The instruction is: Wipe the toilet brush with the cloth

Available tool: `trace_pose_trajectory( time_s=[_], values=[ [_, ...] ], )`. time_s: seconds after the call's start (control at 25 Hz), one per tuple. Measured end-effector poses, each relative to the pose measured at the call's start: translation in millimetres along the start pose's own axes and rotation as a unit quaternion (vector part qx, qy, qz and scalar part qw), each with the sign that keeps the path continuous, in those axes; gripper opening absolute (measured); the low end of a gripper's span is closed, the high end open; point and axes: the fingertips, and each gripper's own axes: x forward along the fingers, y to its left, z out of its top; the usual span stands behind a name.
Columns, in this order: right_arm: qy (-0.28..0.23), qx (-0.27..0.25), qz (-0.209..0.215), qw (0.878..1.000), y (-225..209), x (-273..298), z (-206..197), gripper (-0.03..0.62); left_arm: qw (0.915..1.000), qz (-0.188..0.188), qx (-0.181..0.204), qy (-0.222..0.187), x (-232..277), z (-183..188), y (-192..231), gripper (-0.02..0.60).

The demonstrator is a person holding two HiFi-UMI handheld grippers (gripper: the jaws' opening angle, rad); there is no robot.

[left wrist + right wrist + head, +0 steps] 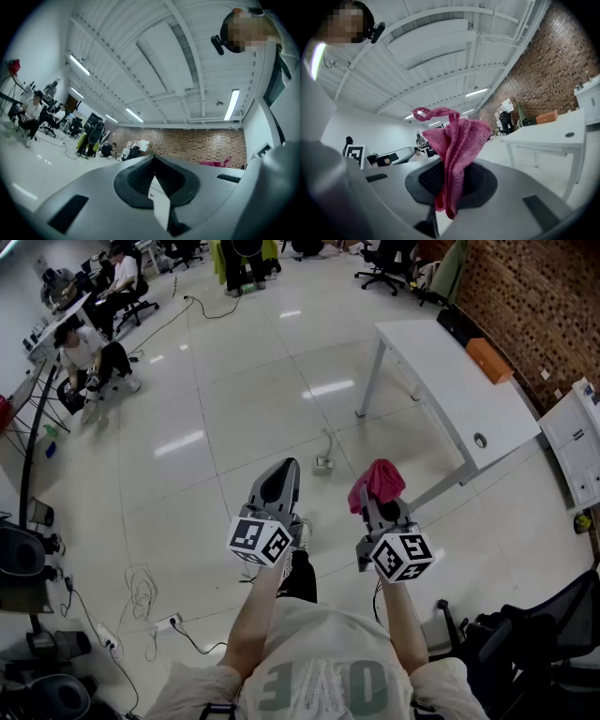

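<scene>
Both forearms reach straight fwd from the torso, side by side and roughly parallel, each hand hidden under its gripper's marker cube. They are held over bare tiled floor, near the white table, off its near end in the head view.

L gripper sits a bit farther from the table than the R one, nose tipped slightly up. Its jaws are closed together. In the left gripper view a thin white sliver sits along the seam where the jaws meet; can't tell what it is.

R gripper is held about level and is the one nearer the table. Its jaws are clamped on the pink cloth. The cloth is pinched at its lower folds, with the rest standing up in a bunch above and ahead of the jaw tips and a thin loop curling off the top. From the head view the cloth covers the R jaw tips and lies well apart from the L gripper.

An orange box sits on the table near its far edge. A small plug block w/ cable lies on the floor between the grippers and the table legs.

Hard to make out:
- Hands and fingers are hidden by the cubes.
- The person's lower body is cut off at the bottom edge.
- Seated ppl far from the table are too small for detail.
</scene>
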Motion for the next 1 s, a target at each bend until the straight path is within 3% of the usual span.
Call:
trace_pose_trajectory(
  time_s=[0.2,0.52,0.72,1.0],
  values=[
    [0.0,-0.01,-0.009,1.0,-36.1,105.6,29.2,0.031,0.9999,-0.013,0.004,0.002,96.3,14.1,63.1,0.005],
    [-0.043,-0.023,-0.027,0.998,-91.8,258.5,85.1,0.031,0.9978,-0.059,0.03,-0.002,247.1,36.9,153.6,0.005],
    [-0.048,-0.022,-0.037,0.998,-113.4,298.0,101.7,0.031,0.9979,-0.064,0.01,-0.002,286.5,32.4,178.4,0.005],
    [-0.033,-0.017,-0.041,0.998,-147.5,325.3,95.1,0.031,0.9991,-0.04,-0.009,0.011,307.2,7.9,201.5,0.005]
  ],
)
